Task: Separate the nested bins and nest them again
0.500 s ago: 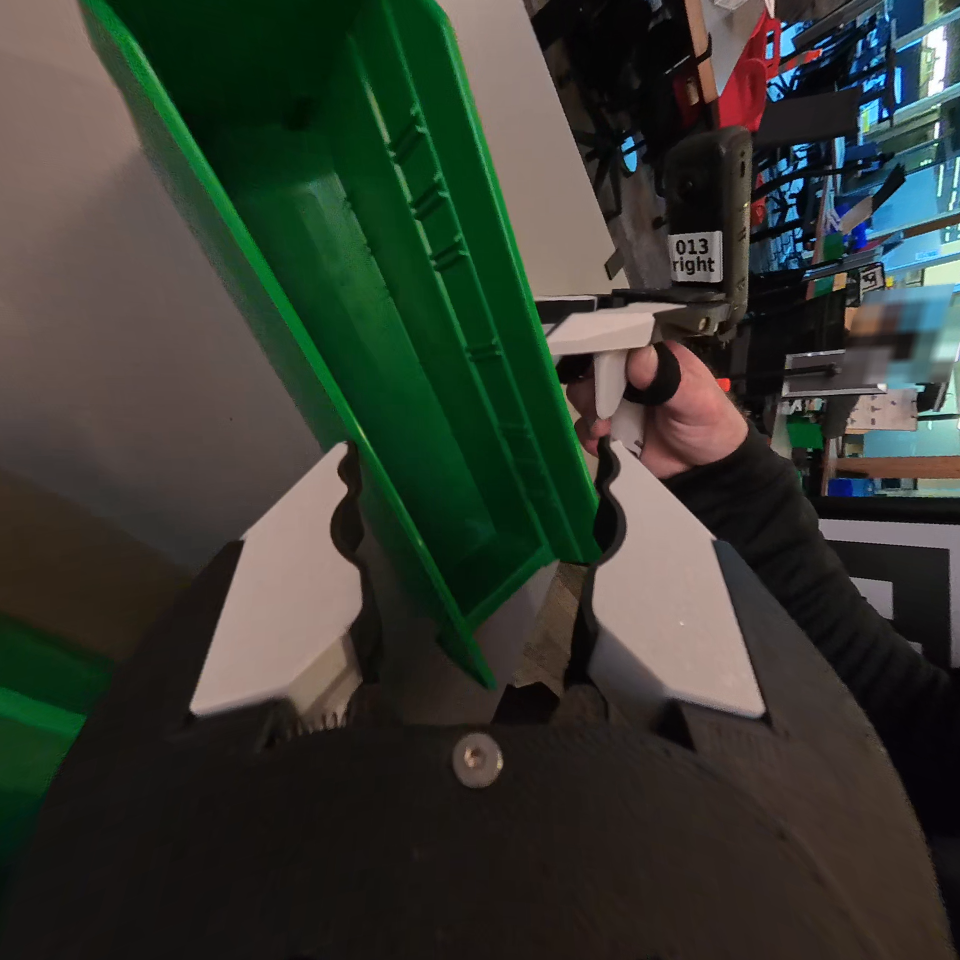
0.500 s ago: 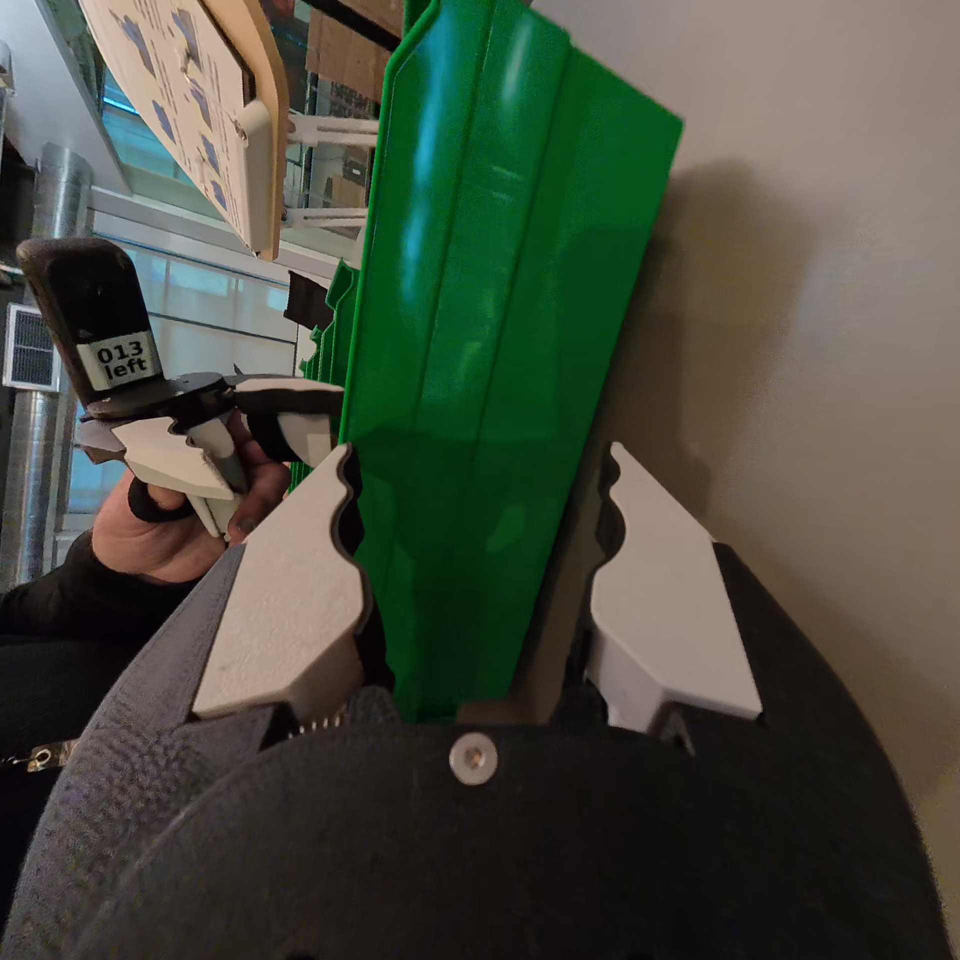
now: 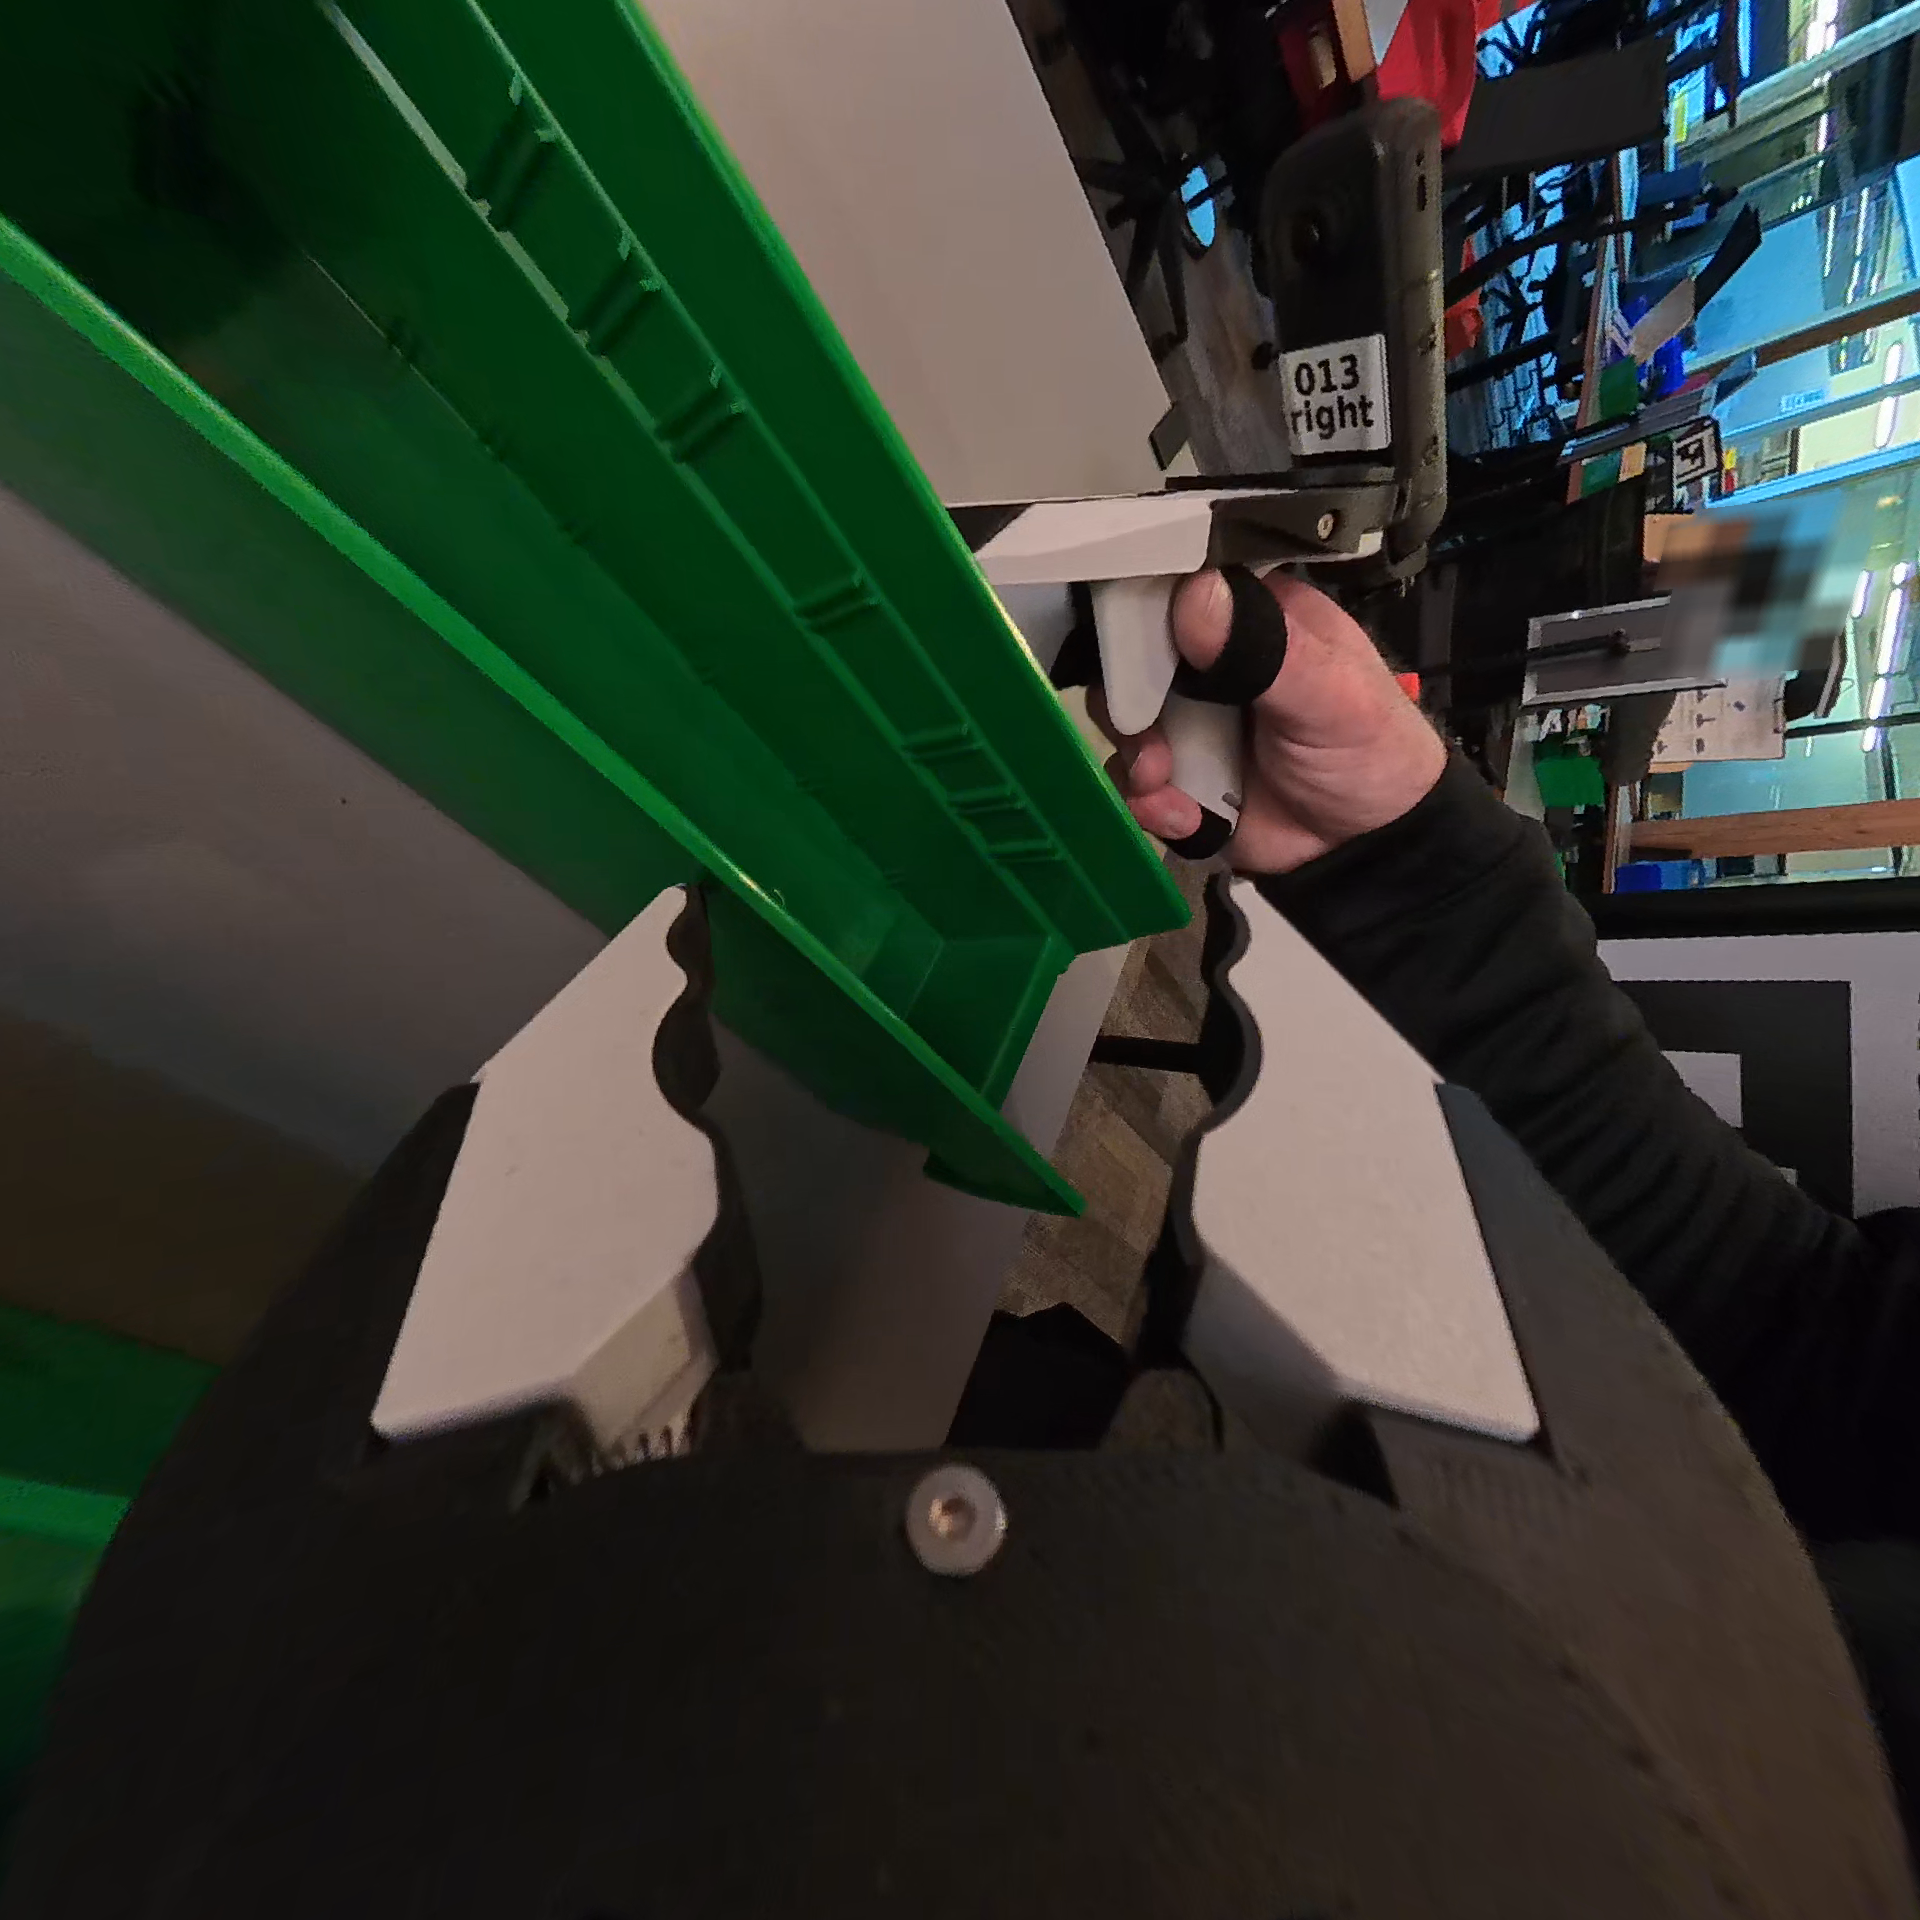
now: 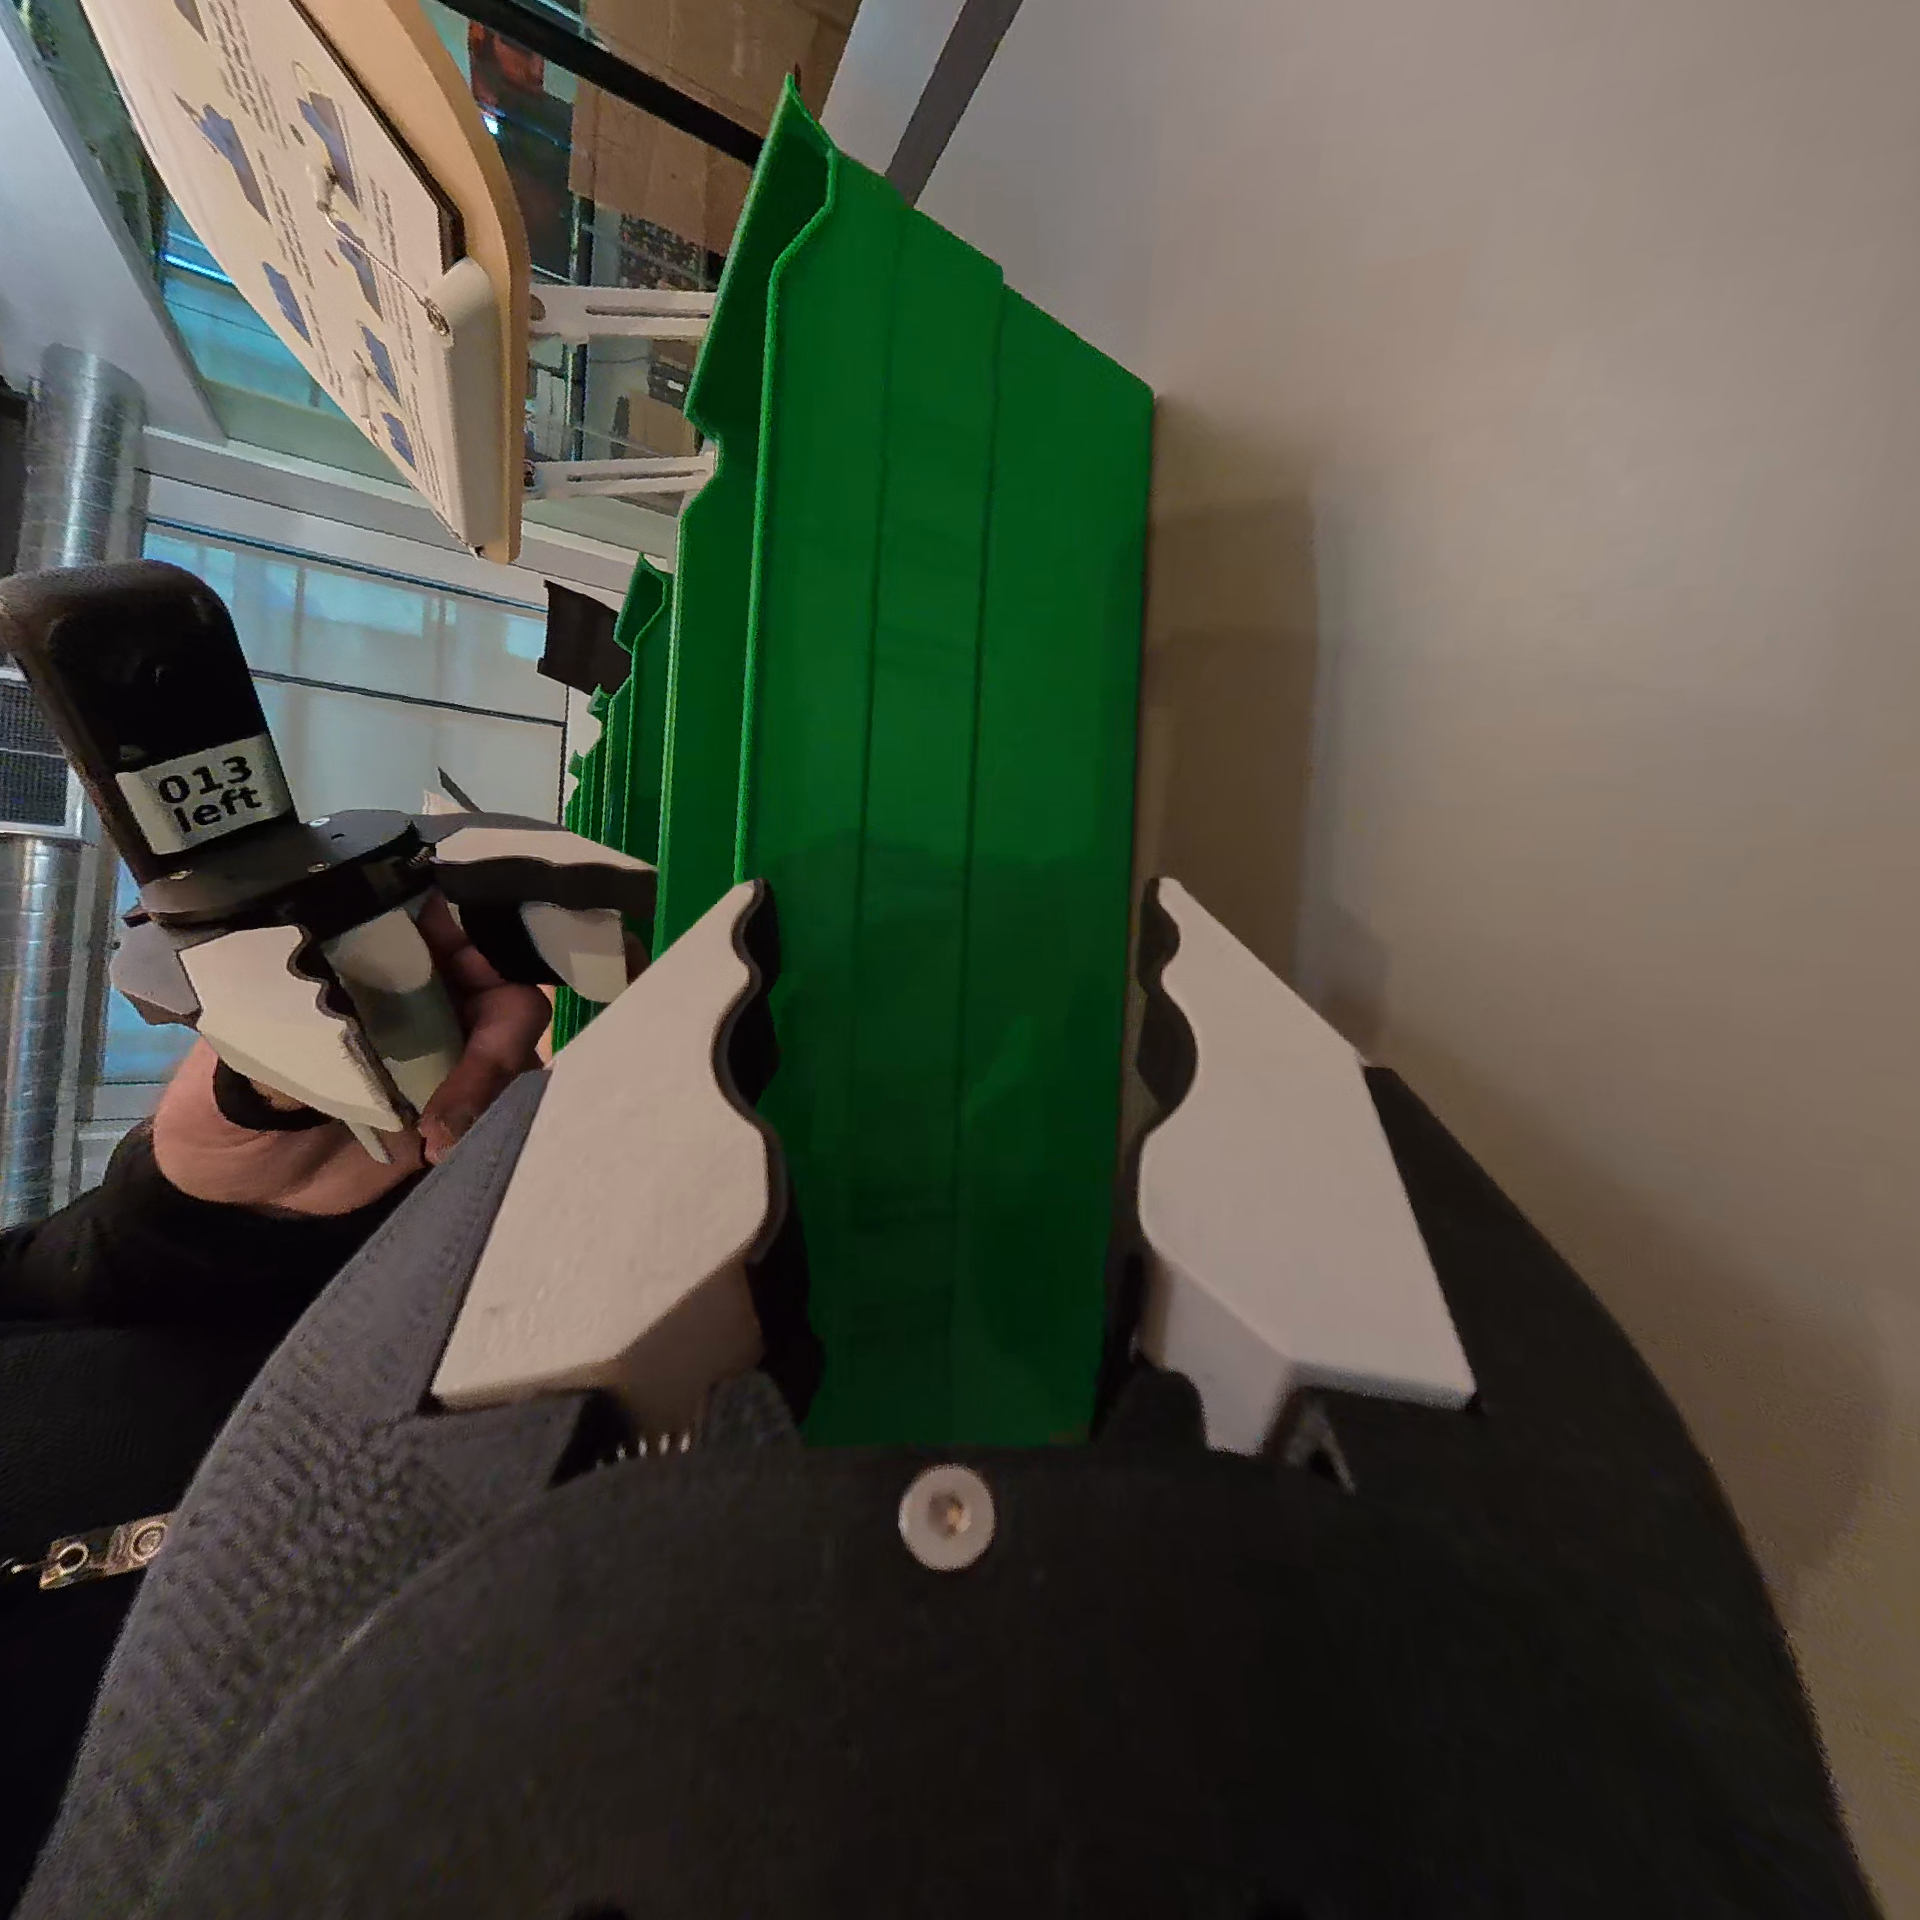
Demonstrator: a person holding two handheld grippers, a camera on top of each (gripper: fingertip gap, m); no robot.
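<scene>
both grippers (spread) around green bin (image 4: 935,831)

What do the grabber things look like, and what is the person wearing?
Each gripper, left and right, has a rough black rounded body, a silver screw, and two white fingers with wavy black edges. Each dark handle carries a white sticker. The person wears black sleeves and black finger loops.
</scene>
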